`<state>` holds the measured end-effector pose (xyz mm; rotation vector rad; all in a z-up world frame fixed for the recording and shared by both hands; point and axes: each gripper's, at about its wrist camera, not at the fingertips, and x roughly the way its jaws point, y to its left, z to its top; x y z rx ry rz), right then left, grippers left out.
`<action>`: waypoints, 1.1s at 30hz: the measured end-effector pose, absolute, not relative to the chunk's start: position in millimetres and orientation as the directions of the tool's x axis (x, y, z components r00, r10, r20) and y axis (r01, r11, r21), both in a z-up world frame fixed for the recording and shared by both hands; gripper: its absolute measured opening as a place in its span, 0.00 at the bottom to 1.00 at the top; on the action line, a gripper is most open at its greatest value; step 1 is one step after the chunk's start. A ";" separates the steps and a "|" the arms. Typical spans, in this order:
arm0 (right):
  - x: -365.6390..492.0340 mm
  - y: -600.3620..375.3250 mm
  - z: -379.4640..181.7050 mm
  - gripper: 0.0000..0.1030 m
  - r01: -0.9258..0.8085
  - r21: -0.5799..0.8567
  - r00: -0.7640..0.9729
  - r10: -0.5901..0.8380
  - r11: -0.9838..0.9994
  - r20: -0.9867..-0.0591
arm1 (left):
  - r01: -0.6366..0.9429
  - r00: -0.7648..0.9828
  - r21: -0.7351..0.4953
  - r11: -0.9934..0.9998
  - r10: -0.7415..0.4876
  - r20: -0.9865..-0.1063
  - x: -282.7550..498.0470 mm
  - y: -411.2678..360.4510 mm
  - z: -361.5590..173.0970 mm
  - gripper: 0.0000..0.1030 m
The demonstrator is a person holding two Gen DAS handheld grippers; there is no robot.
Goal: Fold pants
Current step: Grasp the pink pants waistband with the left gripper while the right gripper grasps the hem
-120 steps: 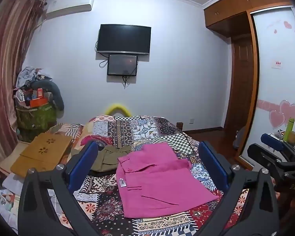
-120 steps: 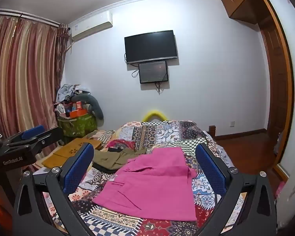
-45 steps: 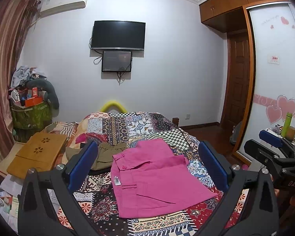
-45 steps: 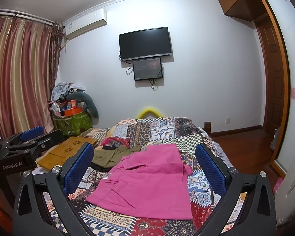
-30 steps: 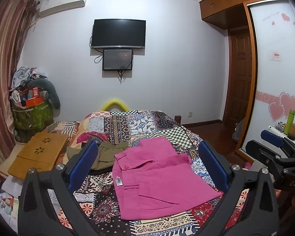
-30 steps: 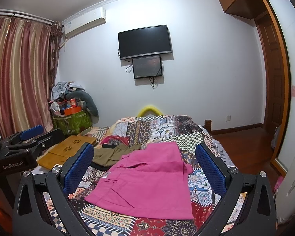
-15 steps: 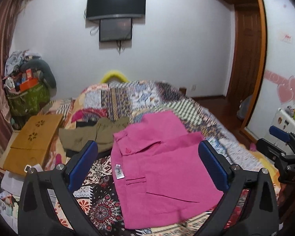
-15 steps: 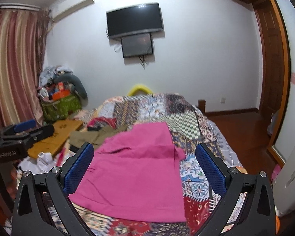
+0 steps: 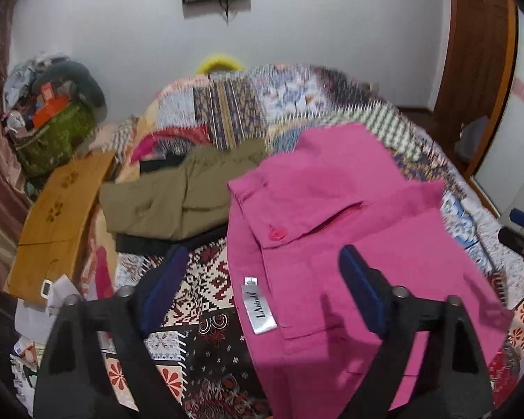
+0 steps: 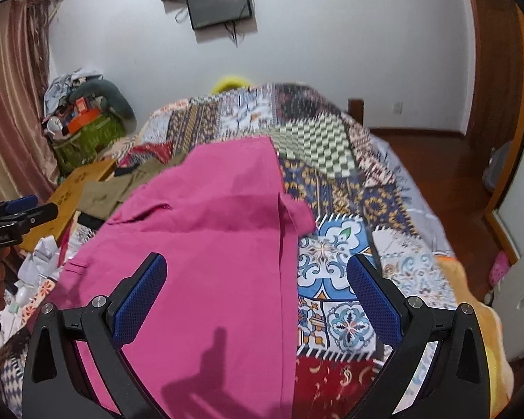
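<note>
Pink pants (image 9: 349,216) lie spread flat on the patchwork bed cover, waistband with a silver label (image 9: 260,309) toward the left. My left gripper (image 9: 262,279) hovers over that waistband edge, its jaws closing with nothing pressed between the blue pads. In the right wrist view the same pink pants (image 10: 209,230) fill the lower left, and my right gripper (image 10: 256,288) hangs open above their right edge, holding nothing. The other gripper shows at the far left (image 10: 14,214) of that view.
Olive-green folded clothes (image 9: 178,195) lie left of the pink pants over a dark garment. A yellow-brown board (image 9: 63,216) lies beside the bed. A heaped green basket (image 9: 52,132) stands by the curtain. A wooden door (image 9: 478,70) and floor lie right of the bed (image 10: 384,209).
Both grippers have dropped and tilted down toward the bed, so the pink pants loom much larger. The left gripper's pads stand closer together than before.
</note>
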<state>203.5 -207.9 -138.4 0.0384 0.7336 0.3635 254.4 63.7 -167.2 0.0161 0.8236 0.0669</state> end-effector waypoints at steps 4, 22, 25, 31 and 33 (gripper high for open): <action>226.4 -206.4 -151.5 0.87 -0.320 0.205 0.629 0.369 0.925 -0.684 | -0.053 0.620 0.001 0.999 0.034 -0.784 273.8 73.6 -189.5 0.68; 296.4 -180.1 -201.0 0.51 -0.432 0.227 0.427 0.419 0.873 -0.801 | -0.004 0.423 -0.253 0.967 -0.228 -0.877 320.6 78.8 -247.7 0.50; 301.4 -182.2 -204.9 0.36 -0.434 0.261 0.403 0.445 0.863 -0.800 | -0.006 0.424 -0.277 0.961 -0.248 -0.871 320.6 79.5 -248.6 0.48; 298.2 -179.1 -207.4 0.09 -0.449 0.257 0.388 0.445 0.856 -0.807 | 0.015 0.455 -0.239 0.971 -0.219 -0.863 313.5 76.0 -242.0 0.31; 294.6 -175.0 -205.2 0.07 -0.462 0.217 0.403 0.422 0.860 -0.812 | 0.025 0.465 -0.211 0.977 -0.198 -0.863 308.9 73.9 -238.7 0.21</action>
